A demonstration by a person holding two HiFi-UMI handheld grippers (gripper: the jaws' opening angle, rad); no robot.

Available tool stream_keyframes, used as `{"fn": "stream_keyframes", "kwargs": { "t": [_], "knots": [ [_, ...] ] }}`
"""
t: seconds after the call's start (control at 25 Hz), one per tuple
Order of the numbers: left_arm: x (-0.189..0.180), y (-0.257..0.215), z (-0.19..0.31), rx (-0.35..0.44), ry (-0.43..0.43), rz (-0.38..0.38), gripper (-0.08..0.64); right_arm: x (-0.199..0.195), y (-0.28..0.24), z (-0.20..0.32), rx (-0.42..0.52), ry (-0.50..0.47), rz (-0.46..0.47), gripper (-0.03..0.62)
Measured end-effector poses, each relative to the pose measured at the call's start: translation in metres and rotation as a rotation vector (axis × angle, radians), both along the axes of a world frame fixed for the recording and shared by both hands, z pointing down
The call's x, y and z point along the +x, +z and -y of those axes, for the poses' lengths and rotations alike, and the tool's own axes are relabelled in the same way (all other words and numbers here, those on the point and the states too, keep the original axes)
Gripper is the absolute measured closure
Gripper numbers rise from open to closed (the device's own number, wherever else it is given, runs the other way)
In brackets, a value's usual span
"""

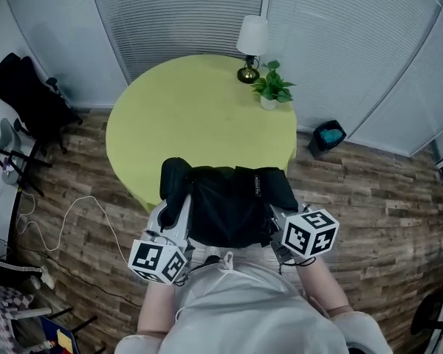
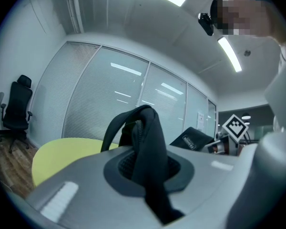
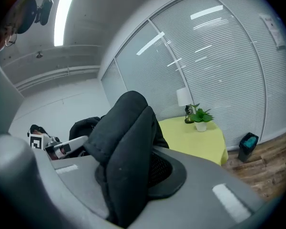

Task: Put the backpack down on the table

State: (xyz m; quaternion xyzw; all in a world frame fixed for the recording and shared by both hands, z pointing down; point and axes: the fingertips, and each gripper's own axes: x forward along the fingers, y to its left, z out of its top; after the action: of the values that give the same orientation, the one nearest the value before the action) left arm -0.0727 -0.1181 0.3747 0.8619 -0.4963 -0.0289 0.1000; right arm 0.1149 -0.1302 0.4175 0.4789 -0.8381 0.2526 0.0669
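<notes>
A black backpack [image 1: 229, 205] hangs in front of the person, its far part over the near edge of the round yellow-green table [image 1: 199, 116]. My left gripper [image 1: 179, 214] is shut on a thin black strap [image 2: 150, 147] at the pack's left side. At the pack's right side my right gripper [image 1: 275, 226] is shut on a thick padded strap [image 3: 124, 147]. In each gripper view the strap fills the gap between the jaws, left gripper [image 2: 148, 175] and right gripper [image 3: 133, 175]. The pack's underside is hidden.
A white-shaded lamp [image 1: 251, 46] and a small potted plant [image 1: 272, 85] stand at the table's far right edge. A teal bin [image 1: 327, 136] sits on the wood floor to the right. At the left are a black office chair [image 1: 29, 98] and a white cable [image 1: 66, 220].
</notes>
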Motion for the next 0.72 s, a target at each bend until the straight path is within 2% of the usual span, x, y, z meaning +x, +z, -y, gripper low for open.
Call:
{"fn": "stream_keyframes", "kwargs": {
  "t": [0.4, 0.72],
  "knots": [
    [-0.061, 0.008, 0.122, -0.026, 0.037, -0.003, 0.531, -0.06, 0.007, 0.119, -0.025, 0.033, -0.016, 0.563],
    [-0.079, 0.028, 0.195, -0.076, -0.025, 0.009, 0.531, -0.083, 0.028, 0.204, -0.07, -0.058, -0.035, 0.561]
  ]
}}
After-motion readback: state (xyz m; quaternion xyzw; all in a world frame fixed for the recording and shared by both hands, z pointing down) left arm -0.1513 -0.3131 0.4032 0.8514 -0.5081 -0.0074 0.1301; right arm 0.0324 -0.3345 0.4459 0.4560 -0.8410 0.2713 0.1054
